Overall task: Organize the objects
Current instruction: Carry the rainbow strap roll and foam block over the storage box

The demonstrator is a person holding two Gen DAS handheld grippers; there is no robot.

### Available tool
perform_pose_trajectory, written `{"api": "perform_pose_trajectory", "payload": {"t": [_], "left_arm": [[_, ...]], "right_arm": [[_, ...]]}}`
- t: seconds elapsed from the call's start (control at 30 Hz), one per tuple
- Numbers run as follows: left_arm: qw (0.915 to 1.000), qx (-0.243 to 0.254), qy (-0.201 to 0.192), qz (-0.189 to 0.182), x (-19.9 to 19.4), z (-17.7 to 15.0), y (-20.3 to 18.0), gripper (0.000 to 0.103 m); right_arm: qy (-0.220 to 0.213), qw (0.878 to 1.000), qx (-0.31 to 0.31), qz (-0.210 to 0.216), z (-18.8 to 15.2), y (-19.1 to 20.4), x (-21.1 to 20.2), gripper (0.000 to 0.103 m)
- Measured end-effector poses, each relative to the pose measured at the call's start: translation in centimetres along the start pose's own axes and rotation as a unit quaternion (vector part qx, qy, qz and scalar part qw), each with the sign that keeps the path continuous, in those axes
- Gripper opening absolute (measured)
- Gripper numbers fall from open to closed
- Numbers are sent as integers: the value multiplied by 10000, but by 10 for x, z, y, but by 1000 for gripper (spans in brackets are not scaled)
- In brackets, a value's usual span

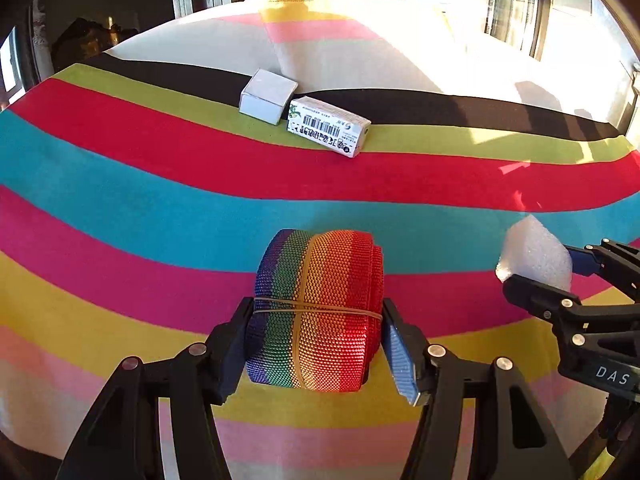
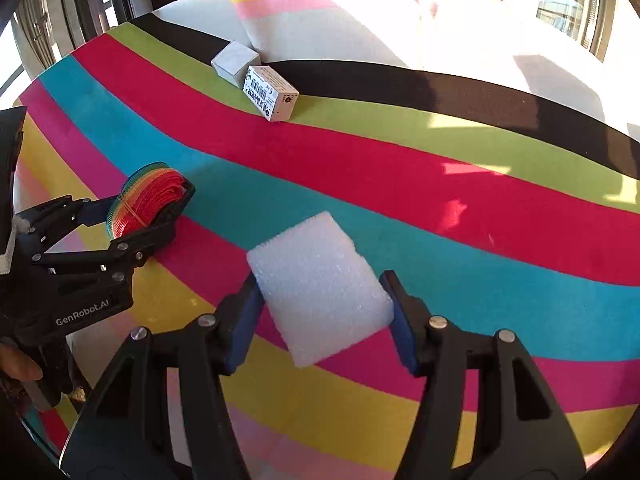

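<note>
Surface: desk (image 1: 120,168) under striped cloth w/ bands of black, lime, red, teal, magenta, yellow, pink, cream; strong sunlight far side; window frames in bkgd.

Item 1: rainbow webbing roll (image 1: 316,312), bound w/ rubber bands, purple-to-red stripes. Pinched by left gripper (image 1: 316,320), fingers (image 1: 234,344) pressed on both ends of roll. Located nr front of desk, over magenta/yellow bands. Also seen in right wrist view at left edge (image 2: 150,200), clamped by left gripper (image 2: 148,204).

Item 2: white foam block (image 2: 320,288), rectangular, pebbled texture. Pinched by right gripper (image 2: 322,304), blue-padded fingers (image 2: 244,320) pressing both long sides. Over magenta/teal bands, right of the roll. In left wrist view shows at right edge (image 1: 536,256), in right gripper (image 1: 540,264).

Item 3: plain white box (image 1: 267,96), small, on lime/black bands, far side of desk; also (image 2: 235,62).

Item 4: printed carton (image 1: 328,126), white w/ barcode and green mark, just beside white box, corner close to it; contact cannot tell; also (image 2: 270,92).

Items 3–4 well apart from both grippers.

Other: part of a hand (image 2: 20,364) at left edge behind left gripper.
</note>
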State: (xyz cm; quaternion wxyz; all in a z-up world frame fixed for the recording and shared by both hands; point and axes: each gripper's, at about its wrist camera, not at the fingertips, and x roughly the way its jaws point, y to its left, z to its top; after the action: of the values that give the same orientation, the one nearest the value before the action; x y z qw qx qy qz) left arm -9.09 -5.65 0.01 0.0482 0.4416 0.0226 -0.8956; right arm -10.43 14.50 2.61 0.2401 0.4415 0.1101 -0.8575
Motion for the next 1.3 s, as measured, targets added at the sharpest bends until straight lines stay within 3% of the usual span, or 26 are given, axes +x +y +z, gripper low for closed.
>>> {"api": "perform_pose_trajectory", "payload": {"t": [0.2,0.43,1.3], "left_arm": [[9999,-5,-141,48,-13,-19,-8,61],[9999,-57,-82,101,-26,-42,-13,61],[9997,-179,-131,135,-104,-138,-17,61]], "right_arm": [[-121,9995,196,-219,-30,-8,-4,62],[-155,9982,343,-463,-29,-4,6,62],[-273,9989,116,-364,-109,51,-69,62]]}}
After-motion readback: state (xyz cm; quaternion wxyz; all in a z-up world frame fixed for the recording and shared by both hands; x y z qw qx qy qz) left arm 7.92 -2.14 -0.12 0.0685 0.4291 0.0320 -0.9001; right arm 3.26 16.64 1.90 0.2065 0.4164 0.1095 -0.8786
